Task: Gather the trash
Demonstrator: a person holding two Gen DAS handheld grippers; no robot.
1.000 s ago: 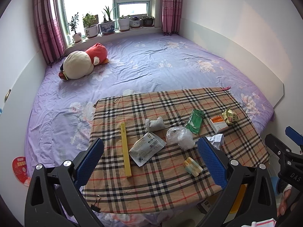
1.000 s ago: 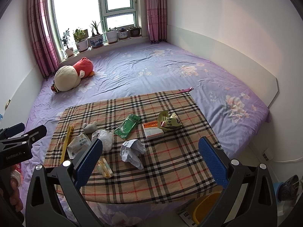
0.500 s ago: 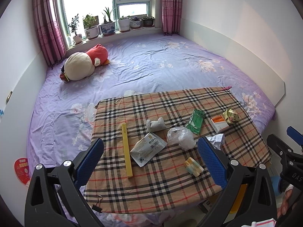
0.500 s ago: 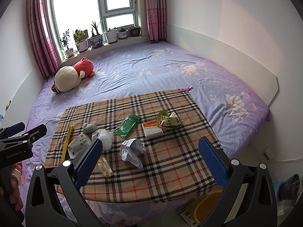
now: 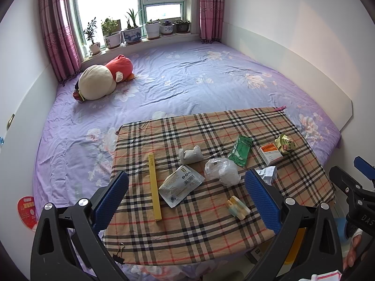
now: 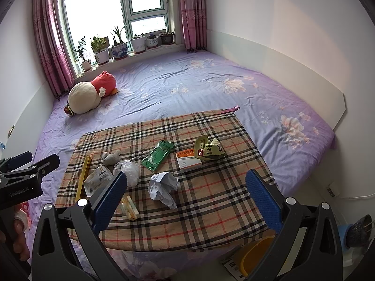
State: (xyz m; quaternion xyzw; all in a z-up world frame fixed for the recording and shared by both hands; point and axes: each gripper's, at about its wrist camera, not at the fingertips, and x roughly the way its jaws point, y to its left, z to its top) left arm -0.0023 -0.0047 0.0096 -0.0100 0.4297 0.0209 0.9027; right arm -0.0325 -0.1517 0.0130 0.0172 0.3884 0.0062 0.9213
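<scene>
Trash lies on a plaid cloth (image 5: 211, 238) on the bed: a yellow strip (image 5: 154, 184), a grey-white pouch (image 5: 180, 185), a grey wad (image 5: 190, 155), a clear plastic bag (image 5: 222, 171), a green packet (image 6: 157, 156), a white-orange box (image 6: 189, 160), a crumpled yellow-green wrapper (image 6: 208, 149), a crumpled white paper (image 6: 164, 186) and a small yellow-white block (image 6: 130, 207). My left gripper (image 5: 187, 201) is open and empty above the cloth's near edge. My right gripper (image 6: 187, 199) is open and empty, above the near edge further right.
A purple floral sheet (image 5: 187, 82) covers the bed. A red and cream plush toy (image 5: 103, 80) lies near the window with potted plants (image 5: 131, 30). A yellow bin (image 6: 255, 255) stands on the floor below the cloth's near right corner. White walls bound the bed.
Both views have drifted very slightly; the grippers stay open and none of the trash has moved.
</scene>
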